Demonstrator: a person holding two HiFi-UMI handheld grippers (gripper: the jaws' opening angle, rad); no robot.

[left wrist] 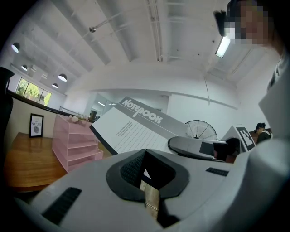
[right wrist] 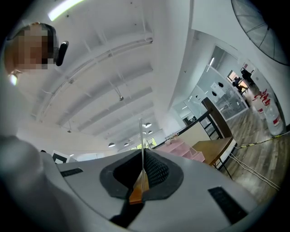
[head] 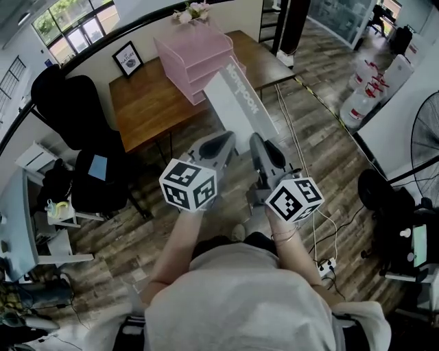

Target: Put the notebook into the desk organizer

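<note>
A white and grey notebook printed "NOTEBOOK" is held up in the air, and my right gripper is shut on its near edge. In the right gripper view the notebook shows edge-on as a thin sheet pinched between the pads of the right gripper. My left gripper hovers just left of it, shut with nothing in it. The left gripper view shows the notebook tilted above the left gripper, with the right gripper beside it. The pink tiered desk organizer stands on the wooden desk, beyond the notebook.
A framed picture leans at the desk's back left. Flowers lie behind the organizer. A black office chair stands left of the desk. Water jugs and a fan are at the right. Cables run over the wooden floor.
</note>
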